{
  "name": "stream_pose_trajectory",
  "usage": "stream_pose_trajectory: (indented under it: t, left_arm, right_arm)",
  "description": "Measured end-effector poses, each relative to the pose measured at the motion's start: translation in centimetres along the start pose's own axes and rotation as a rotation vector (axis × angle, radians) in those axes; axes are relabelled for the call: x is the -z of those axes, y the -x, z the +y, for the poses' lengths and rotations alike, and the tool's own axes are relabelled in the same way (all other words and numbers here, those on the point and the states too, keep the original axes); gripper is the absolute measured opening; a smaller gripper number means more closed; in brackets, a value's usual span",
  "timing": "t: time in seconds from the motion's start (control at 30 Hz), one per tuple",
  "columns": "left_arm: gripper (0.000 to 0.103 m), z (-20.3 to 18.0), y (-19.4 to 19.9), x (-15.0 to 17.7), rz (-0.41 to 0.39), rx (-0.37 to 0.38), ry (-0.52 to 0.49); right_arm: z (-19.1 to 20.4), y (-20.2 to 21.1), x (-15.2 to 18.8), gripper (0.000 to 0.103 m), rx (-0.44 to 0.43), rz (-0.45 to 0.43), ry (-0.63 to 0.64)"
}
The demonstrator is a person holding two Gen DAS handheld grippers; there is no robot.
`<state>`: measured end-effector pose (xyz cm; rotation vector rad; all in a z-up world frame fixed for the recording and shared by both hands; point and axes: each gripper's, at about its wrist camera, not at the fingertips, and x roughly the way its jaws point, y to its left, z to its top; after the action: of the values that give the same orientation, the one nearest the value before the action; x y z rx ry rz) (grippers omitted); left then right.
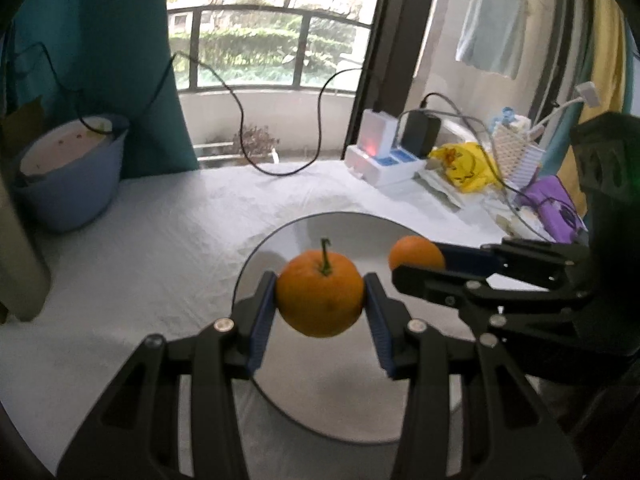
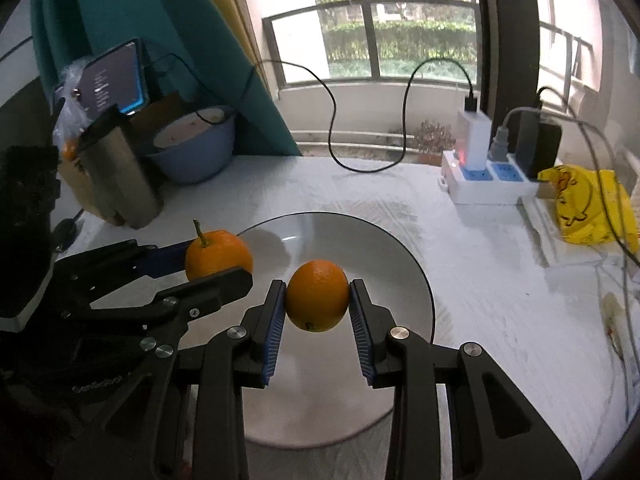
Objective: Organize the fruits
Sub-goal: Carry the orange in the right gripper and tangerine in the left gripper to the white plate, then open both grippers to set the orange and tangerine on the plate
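My left gripper (image 1: 320, 296) is shut on an orange with a green stem (image 1: 320, 294) and holds it above the grey round plate (image 1: 304, 236). My right gripper (image 2: 318, 300) is shut on a second, stemless orange (image 2: 317, 296) above the same plate (image 2: 392, 264). In the left wrist view the right gripper (image 1: 418, 262) comes in from the right with its orange (image 1: 416, 254). In the right wrist view the left gripper (image 2: 218, 266) comes in from the left with the stemmed orange (image 2: 218, 254). The two grippers are side by side over the plate.
White cloth covers the table (image 1: 160, 248). A blue basin (image 1: 68, 172) stands at the back left, with a steel mug (image 2: 120, 176) near it. A power strip with chargers (image 2: 488, 176), a yellow bag (image 2: 592, 208) and cables sit at the back right.
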<state>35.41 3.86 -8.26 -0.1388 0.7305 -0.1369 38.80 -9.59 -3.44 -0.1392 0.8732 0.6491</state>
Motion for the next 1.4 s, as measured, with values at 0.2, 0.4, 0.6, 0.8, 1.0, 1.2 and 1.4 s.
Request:
stream_pose_trajectory:
  t: [0.2, 0.4, 0.6, 0.8, 1.0, 1.2, 1.4]
  left_arm:
    - [0.045, 0.9, -2.2, -0.5, 0.049, 0.001, 0.051]
    - [0.045, 1.6, -2.9, -0.3, 0.088, 0.006, 0.090]
    - [0.046, 1.7, -2.7, -0.2, 0.085, 0.013, 0.115]
    - [0.047, 1.8, -1.2, -0.7, 0.038, 0.016, 0.125]
    - [0.047, 1.1, 0.6, -1.0, 0.001, 0.006, 0.110]
    - [0.047, 0.5, 3.2, -1.1, -0.044, -0.012, 0.102]
    - [0.047, -0.1, 6.0, -0.3, -0.074, -0.023, 0.110]
  right_arm:
    - [-1.2, -2.6, -1.2, 0.034, 0.011, 0.006, -0.016]
    - [-2.1, -4.4, -1.4, 0.034, 0.016, 0.038, -0.021]
    - [-1.5, -5.0, -1.3, 0.035, 0.045, 0.041, 0.005]
    - [-1.3, -4.2, -1.6, 0.047, 0.074, 0.018, 0.007]
    - [-0.8, -2.3, -1.8, 0.047, 0.098, -0.012, 0.018]
    - [0.1, 0.2, -1.7, 0.047, 0.104, -0.047, 0.033]
    - [1.1, 3.0, -1.1, 0.047, 0.107, -0.074, 0.047]
